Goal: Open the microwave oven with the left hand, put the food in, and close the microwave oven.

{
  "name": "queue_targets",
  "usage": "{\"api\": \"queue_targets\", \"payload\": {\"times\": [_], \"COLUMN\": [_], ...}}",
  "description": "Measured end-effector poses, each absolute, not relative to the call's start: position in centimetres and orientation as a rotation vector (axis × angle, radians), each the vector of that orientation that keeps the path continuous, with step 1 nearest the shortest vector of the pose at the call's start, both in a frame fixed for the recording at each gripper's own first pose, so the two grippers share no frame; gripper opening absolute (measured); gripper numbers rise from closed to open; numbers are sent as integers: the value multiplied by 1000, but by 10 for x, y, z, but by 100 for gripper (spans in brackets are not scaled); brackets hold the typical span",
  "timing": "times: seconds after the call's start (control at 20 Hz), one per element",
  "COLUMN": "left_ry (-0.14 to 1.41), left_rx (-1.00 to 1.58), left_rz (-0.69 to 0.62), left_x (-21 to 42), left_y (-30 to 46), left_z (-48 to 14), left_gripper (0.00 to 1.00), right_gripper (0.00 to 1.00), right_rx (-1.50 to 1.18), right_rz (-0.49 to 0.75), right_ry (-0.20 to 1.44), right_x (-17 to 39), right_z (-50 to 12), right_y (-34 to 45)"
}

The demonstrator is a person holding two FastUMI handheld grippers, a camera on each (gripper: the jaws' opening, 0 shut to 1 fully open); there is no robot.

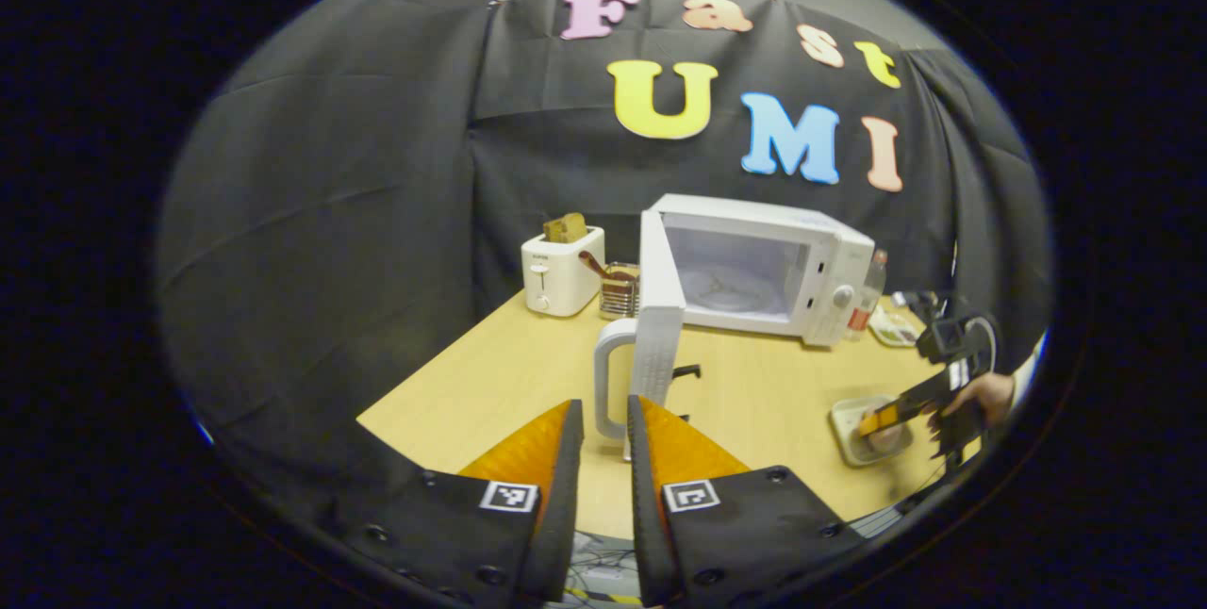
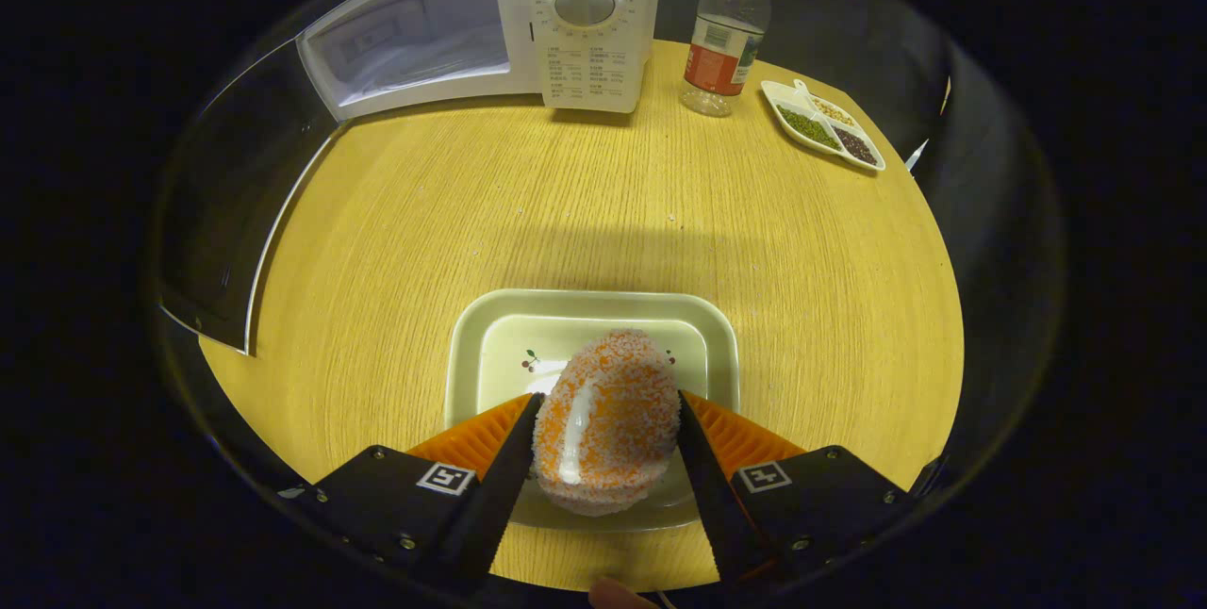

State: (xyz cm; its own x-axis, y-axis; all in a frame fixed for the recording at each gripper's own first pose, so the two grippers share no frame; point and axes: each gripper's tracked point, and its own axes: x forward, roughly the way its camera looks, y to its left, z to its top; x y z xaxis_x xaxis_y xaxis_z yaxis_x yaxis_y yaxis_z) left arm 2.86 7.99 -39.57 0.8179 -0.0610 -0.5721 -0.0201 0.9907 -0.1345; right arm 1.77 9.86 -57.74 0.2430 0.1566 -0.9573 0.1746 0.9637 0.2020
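The white microwave [image 1: 754, 270] stands at the back of the table with its door [image 1: 657, 307] swung wide open and its cavity showing. My left gripper [image 1: 604, 404] is open by a narrow gap, and the door's handle [image 1: 603, 373] stands in line with that gap, thinner than it. An orange crumbed piece of food [image 2: 608, 420] sits over a pale tray [image 2: 490, 317]. My right gripper [image 2: 606, 402] is shut on the food, one finger on each side. In the left gripper view a hand holds the right gripper [image 1: 882, 420] at the tray [image 1: 844, 416].
A toaster [image 1: 563, 274] and a small holder [image 1: 618, 293] stand left of the microwave. A plastic bottle [image 2: 721, 39] and a divided dish of beans [image 2: 825, 123] sit to its right. The open door [image 2: 226, 213] juts out over the wooden table [image 2: 660, 213].
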Motion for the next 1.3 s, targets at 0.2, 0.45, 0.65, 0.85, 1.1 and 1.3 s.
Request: {"api": "queue_targets", "payload": {"times": [0.2,0.45,0.65,0.85,1.1,1.3], "left_ry": [521,437,351,295,235,246], "left_rx": [-198,-167,-60,-9,-69,-97], "left_rz": [157,190,162,89,0,-34], "left_x": [-39,-92,-93,-82,-71,-54], "left_y": [57,15,13,19,55,102], "left_z": [-280,-162,-100,-89,-99,-115], "left_gripper": [86,83,83,79,82,81], "right_gripper": [86,87,87,87,87,87], "right_rx": [267,272,265,264,264,268], "right_rz": [7,5,11,7,-3,9], "right_ry": [1263,1229,1193,1182,1169,1199], "right_x": [17,18,16,15,16,12], "right_z": [-578,-579,-578,-578,-578,-576], "right_y": [97,96,96,96,97,97]}}
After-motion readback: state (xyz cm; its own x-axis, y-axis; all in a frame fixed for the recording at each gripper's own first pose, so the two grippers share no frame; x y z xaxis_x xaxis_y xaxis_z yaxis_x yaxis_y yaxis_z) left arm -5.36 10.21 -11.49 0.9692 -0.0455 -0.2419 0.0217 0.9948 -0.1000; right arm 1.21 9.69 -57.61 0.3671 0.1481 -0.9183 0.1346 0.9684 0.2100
